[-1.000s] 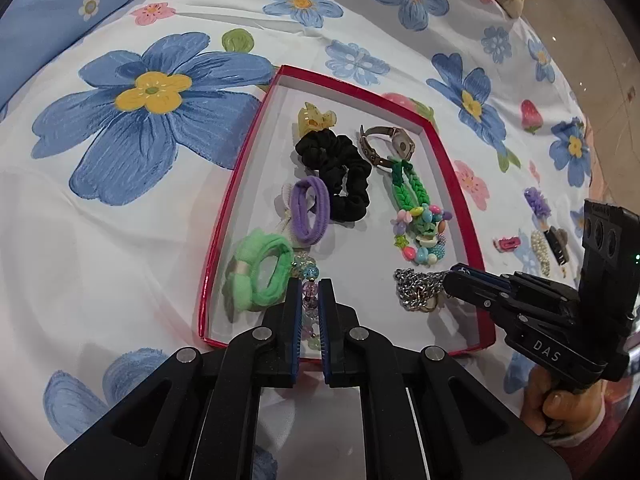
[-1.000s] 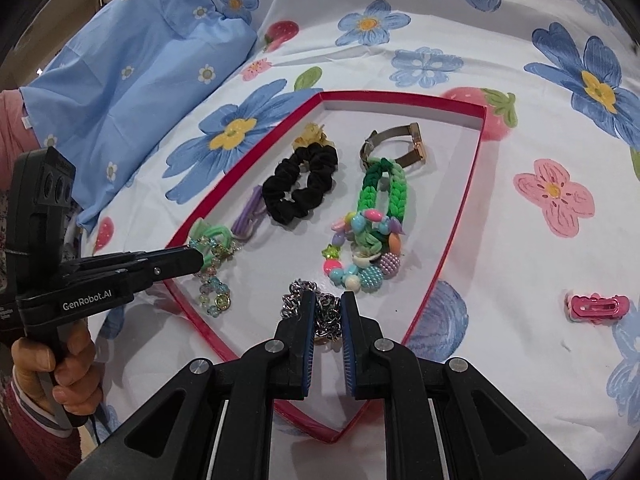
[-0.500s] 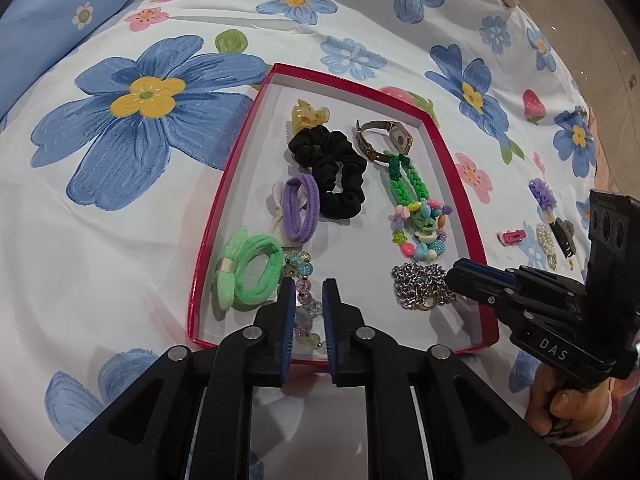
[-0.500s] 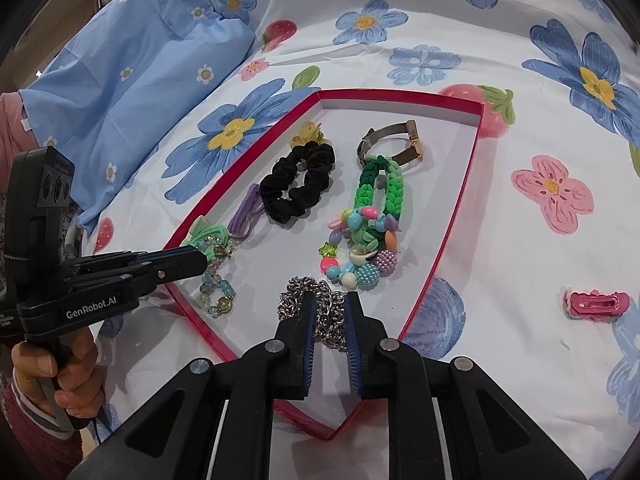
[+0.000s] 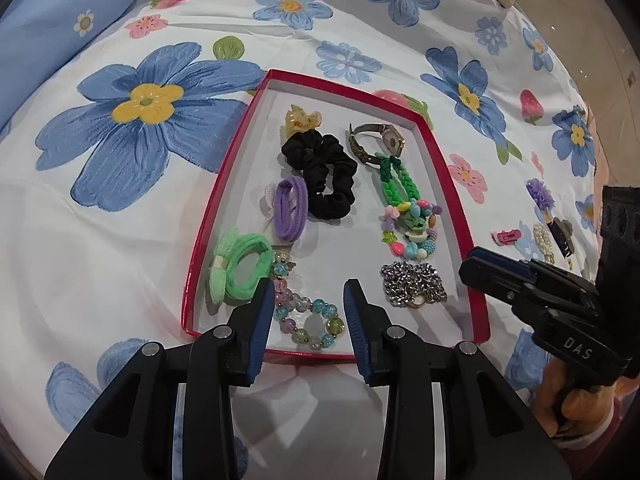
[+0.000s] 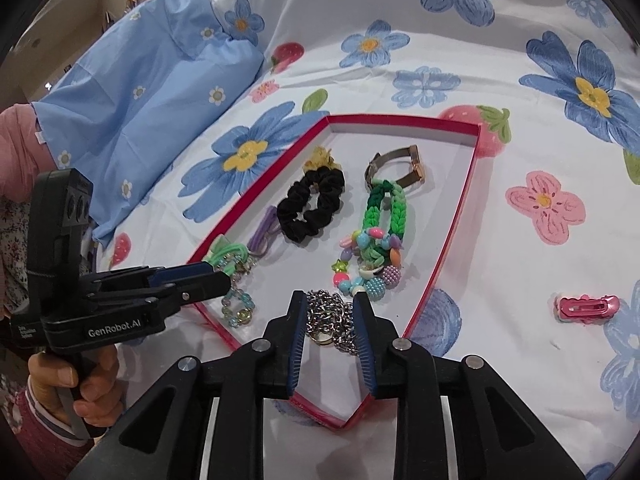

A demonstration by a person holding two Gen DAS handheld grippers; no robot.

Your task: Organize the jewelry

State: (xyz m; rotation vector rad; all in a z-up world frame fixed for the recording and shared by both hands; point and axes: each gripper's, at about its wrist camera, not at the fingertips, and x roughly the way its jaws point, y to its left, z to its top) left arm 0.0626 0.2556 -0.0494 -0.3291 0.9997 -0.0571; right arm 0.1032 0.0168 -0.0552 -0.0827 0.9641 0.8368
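Left wrist view: left tool [image 5: 308,300] with fingers spread apart, hovering over near end of red tray [image 5: 224,184] on the flowered bed cover [image 5: 120,240], clear bead bracelet [image 5: 308,320] lying between the fingers, not gripped. Right wrist view: right tool [image 6: 330,312] also spread, straddling silver chain [image 6: 328,320] in the tray's near corner. Tray also holds black scrunchie [image 5: 324,176], green hair tie [image 5: 240,268], purple hair tie [image 5: 290,208], watch [image 5: 380,140]. Pink clip [image 6: 586,308] lies outside on the cover.

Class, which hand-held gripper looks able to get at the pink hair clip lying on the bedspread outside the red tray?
Probably the right hand-held gripper: it is open and the pink hair clip lies uncovered on its side, with nothing between them.
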